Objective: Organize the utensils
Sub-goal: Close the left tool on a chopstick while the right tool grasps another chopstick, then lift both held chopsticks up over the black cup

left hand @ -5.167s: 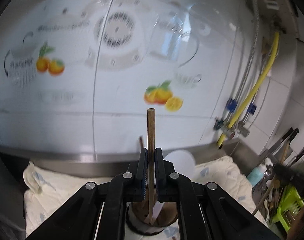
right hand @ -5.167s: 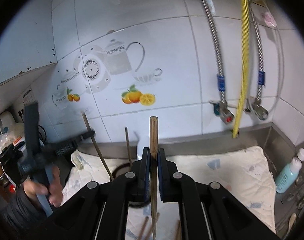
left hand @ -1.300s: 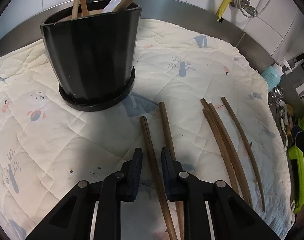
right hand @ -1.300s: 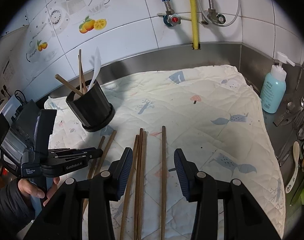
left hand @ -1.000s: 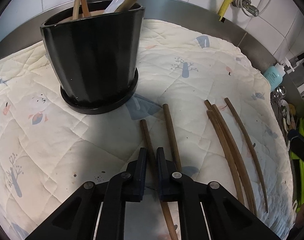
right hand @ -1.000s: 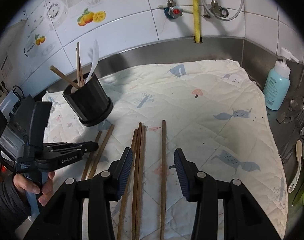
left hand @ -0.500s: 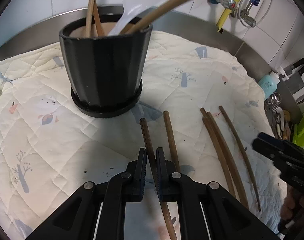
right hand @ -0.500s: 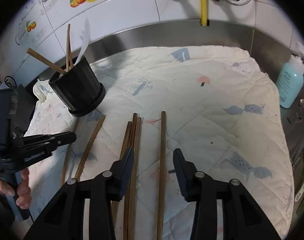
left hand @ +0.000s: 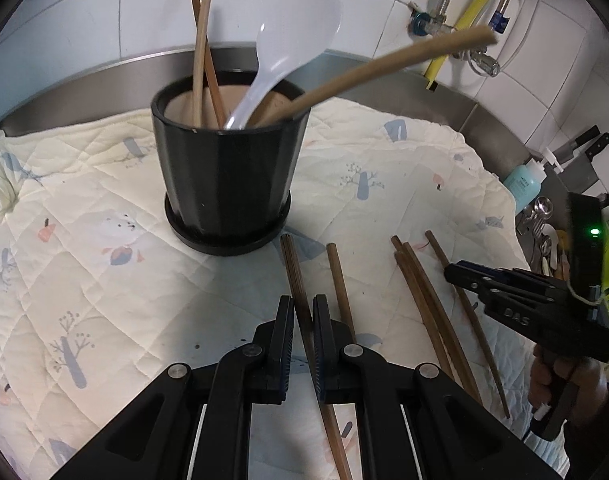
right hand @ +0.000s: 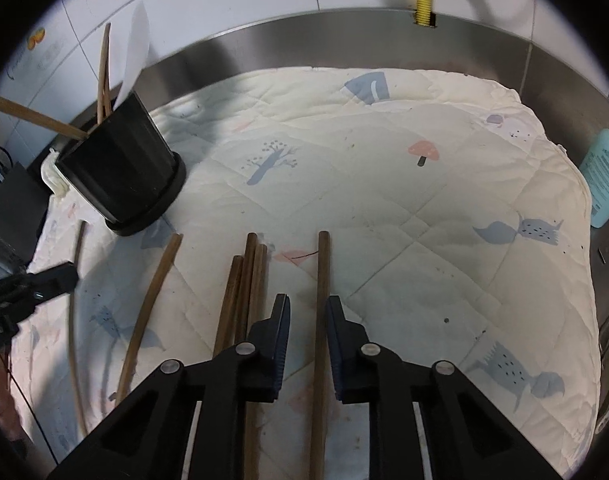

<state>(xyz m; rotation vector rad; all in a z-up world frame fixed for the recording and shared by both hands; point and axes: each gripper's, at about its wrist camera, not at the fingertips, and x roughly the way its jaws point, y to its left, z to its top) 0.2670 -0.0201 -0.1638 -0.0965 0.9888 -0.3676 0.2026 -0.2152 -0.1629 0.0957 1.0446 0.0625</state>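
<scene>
The left tool [left hand: 303,322] has closed on a dark chopstick [left hand: 294,268] and begun lifting it, ready for the black holder [left hand: 228,184]. The right tool [right hand: 307,314], narrowed but still parted, now straddles another chopstick [right hand: 322,272].

Lighting was even and fairly bright, with soft shadows falling toward the cameras beneath the black holder [left hand: 228,184] and across the quilted mat [right hand: 404,184]. Strong fisheye bending curved the steel backsplash [right hand: 344,36], and black vignette filled the corners. The nearest chopstick [left hand: 388,68] and white spoon [left hand: 292,44] looked soft; wall tiles showed mild glare.
</scene>
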